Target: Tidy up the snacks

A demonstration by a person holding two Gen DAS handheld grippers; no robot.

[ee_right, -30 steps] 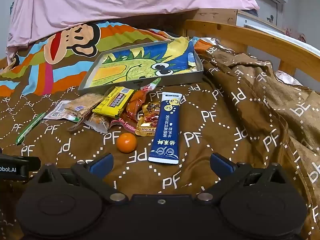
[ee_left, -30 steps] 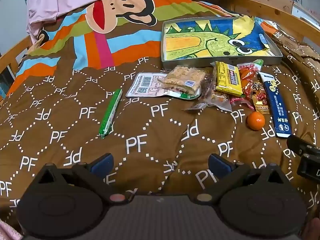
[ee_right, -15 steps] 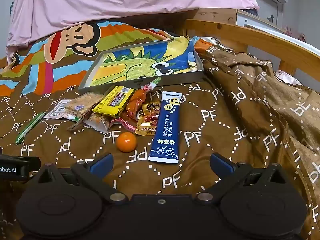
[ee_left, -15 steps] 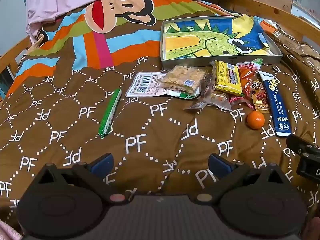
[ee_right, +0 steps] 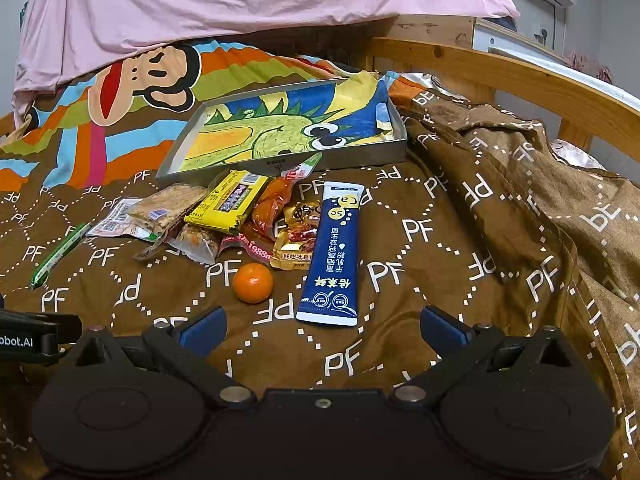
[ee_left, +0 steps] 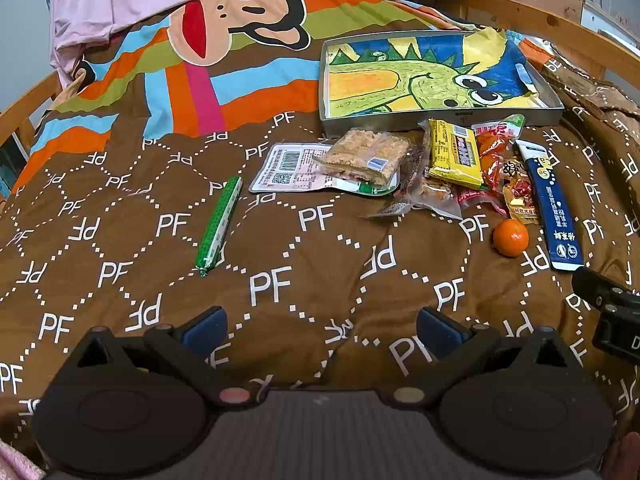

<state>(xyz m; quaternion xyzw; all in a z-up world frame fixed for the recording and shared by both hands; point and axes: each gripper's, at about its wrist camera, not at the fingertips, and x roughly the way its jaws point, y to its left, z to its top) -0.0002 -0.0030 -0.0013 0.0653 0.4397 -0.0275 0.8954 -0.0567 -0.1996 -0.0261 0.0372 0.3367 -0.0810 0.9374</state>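
Snacks (ee_right: 248,216) before tray (ee_right: 280,162); both jaws wide, empty; wooden rail (ee_right: 500,76) clearest right view

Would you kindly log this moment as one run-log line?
left gripper: open, empty | right gripper: open, empty | tray: no snacks inside | snacks: on blanket | orange: nearest right gripper

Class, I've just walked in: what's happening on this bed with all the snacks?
Nothing is being handled yet. The left tool and right tool hover open over the brown quilt. The packets, a small orange mandarin and a dark blue sachet lie in front of the grey metal tray, which holds only a dinosaur-print liner.
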